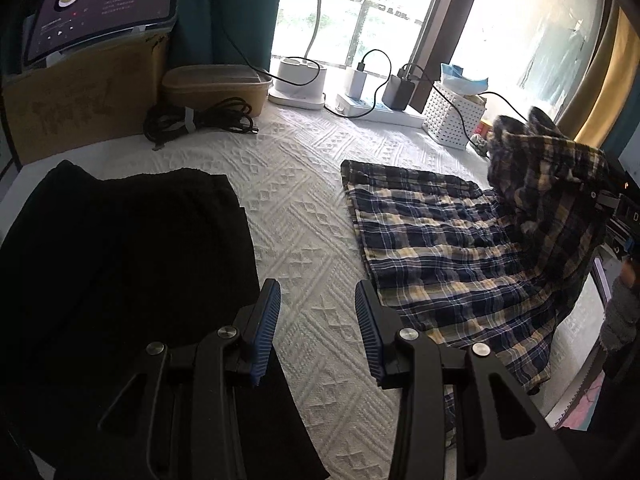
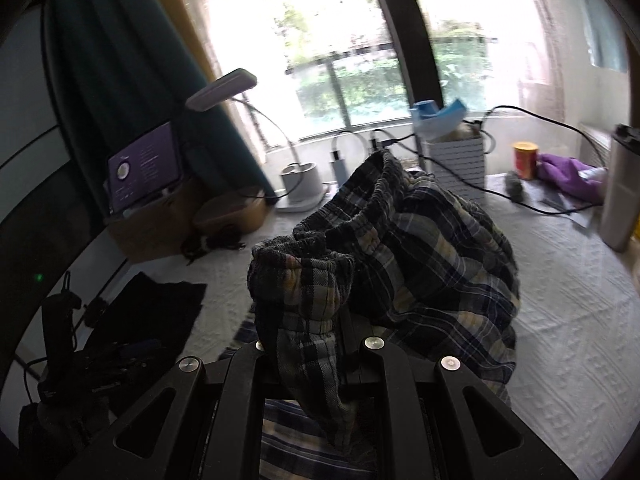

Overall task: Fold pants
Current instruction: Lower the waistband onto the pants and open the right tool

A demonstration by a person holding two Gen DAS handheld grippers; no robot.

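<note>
- Across the right half of the left wrist view, the plaid pants (image 1: 460, 256) lie partly spread on the white textured bedspread (image 1: 304, 200), their far end raised in a bunched peak at the right edge of the frame.
- By my judgement the fold is in its first half: one end is lifted over the flat part, but it is not yet laid down, and no finished fold shows.
- What is left, as I judge it: lay the raised end onto the flat part, smooth it, then likely fold once more.
- At the lower middle of the right wrist view, the right tongs (image 2: 320, 344) are clenched on the elastic waistband of the plaid pants, and the cloth drapes down between and over the fingers.
- At the bottom centre of the left wrist view, the left tongs (image 1: 318, 328) stand released with nothing between them, over bare bedspread.
- Their right finger is just beside the near left edge of the plaid pants; I cannot tell if it touches.
- At the left of that view lies a black garment (image 1: 120, 264), apart from the plaid pair.
</note>
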